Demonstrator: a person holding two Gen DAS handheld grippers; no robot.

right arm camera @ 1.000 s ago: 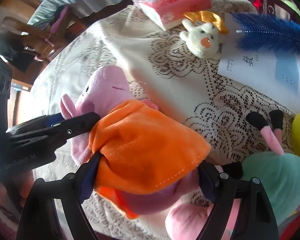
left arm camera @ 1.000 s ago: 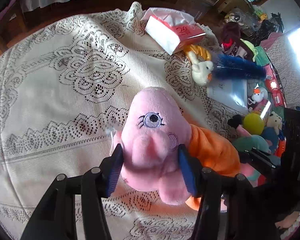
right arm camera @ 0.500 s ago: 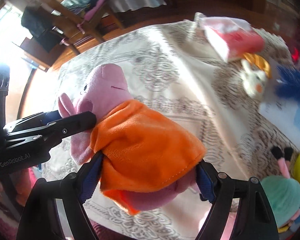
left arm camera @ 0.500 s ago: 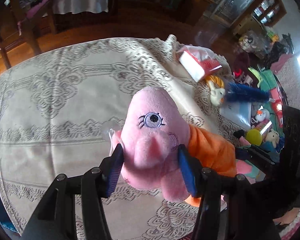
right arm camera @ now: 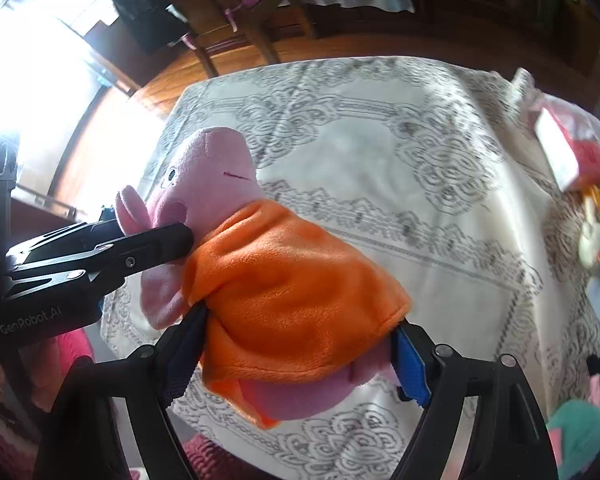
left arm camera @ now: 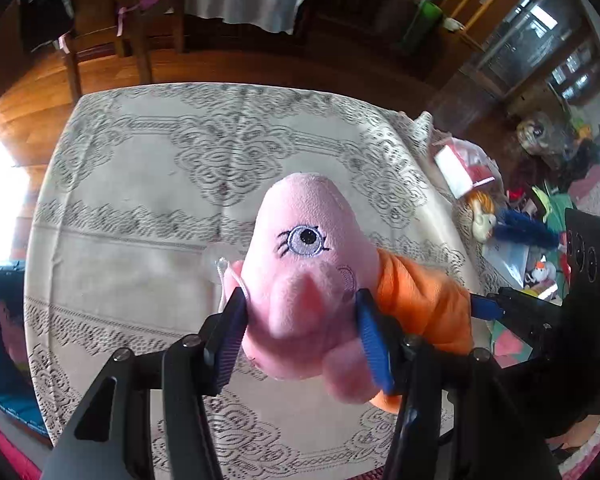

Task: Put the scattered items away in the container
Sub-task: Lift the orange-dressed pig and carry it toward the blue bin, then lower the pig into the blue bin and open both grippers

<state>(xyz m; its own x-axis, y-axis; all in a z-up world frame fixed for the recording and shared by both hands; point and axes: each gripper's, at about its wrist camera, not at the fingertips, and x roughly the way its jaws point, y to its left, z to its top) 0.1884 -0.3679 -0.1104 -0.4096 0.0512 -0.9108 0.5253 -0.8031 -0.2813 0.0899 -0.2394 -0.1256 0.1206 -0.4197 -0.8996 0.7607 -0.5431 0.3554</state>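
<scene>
A pink pig plush in an orange dress (left arm camera: 308, 256) (right arm camera: 284, 280) hangs in the air above the lace-covered table (left arm camera: 148, 184). My left gripper (left arm camera: 300, 328) is shut on the plush's head. My right gripper (right arm camera: 296, 352) is shut on its dressed body. Each gripper shows in the other's view: the right one at the right of the left wrist view (left arm camera: 540, 320), the left one at the left of the right wrist view (right arm camera: 80, 256). A dark blue container edge (left arm camera: 0, 320) shows at the far left, beside the table.
At the table's right end lie a red and white tissue pack (left arm camera: 460, 164), a white duck toy (left arm camera: 482, 216), a blue feathery brush (left arm camera: 528, 230) and paper. A teal plush (right arm camera: 576, 436) and yellow ball lie at the lower right. Wooden chairs (left arm camera: 100, 28) stand beyond the table.
Both grippers have lifted the pig plush high above the table and carried it toward the left end. The other toys have fallen away to the right edge.
</scene>
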